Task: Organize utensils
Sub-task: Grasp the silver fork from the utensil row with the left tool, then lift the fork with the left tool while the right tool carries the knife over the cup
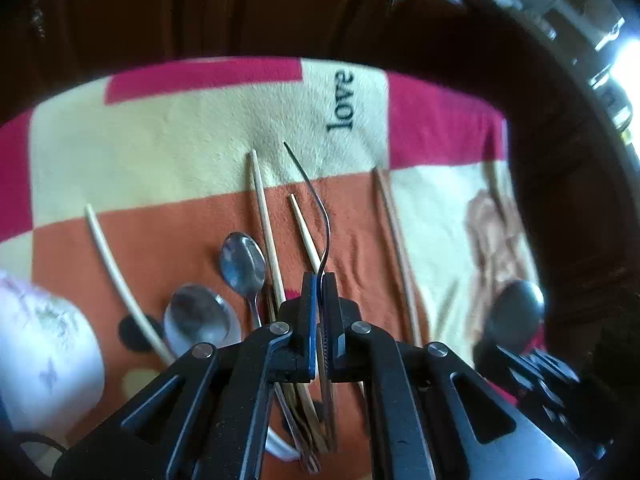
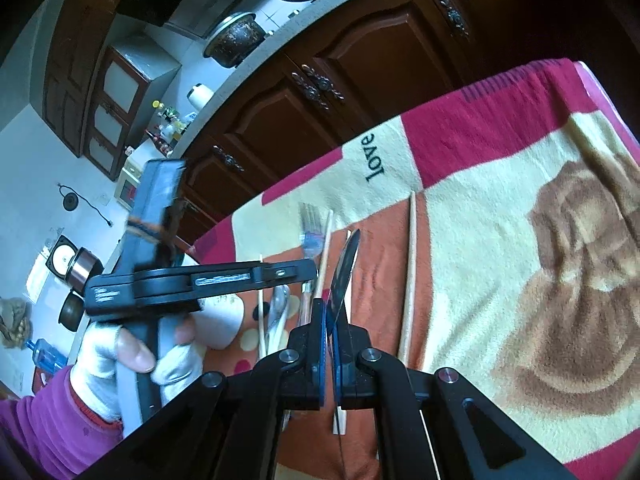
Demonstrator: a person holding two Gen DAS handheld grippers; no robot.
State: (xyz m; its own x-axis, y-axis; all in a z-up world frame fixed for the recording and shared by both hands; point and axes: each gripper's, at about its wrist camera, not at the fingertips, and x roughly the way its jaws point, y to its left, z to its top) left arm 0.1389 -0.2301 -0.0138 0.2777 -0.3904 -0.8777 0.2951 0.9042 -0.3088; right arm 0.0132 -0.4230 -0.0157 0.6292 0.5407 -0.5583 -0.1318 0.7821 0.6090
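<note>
My left gripper (image 1: pixel 319 280) is shut on a metal fork (image 1: pixel 316 204), seen edge-on and held above the blanket. The fork also shows in the right wrist view (image 2: pixel 311 232). My right gripper (image 2: pixel 328 306) is shut on a metal spoon (image 2: pixel 345 266), bowl edge-on; that spoon shows at the right of the left wrist view (image 1: pixel 516 312). Two spoons (image 1: pixel 243 264) (image 1: pixel 200 316) and several wooden chopsticks (image 1: pixel 266 216) lie on the blanket under the left gripper. The left gripper shows from the side in the right wrist view (image 2: pixel 308 270).
A white cup (image 1: pixel 44 356) stands at the left on the patterned blanket (image 1: pixel 180 140). More chopsticks (image 2: pixel 412 272) lie to the right. Dark wooden cabinets (image 2: pixel 320 88) stand behind the table.
</note>
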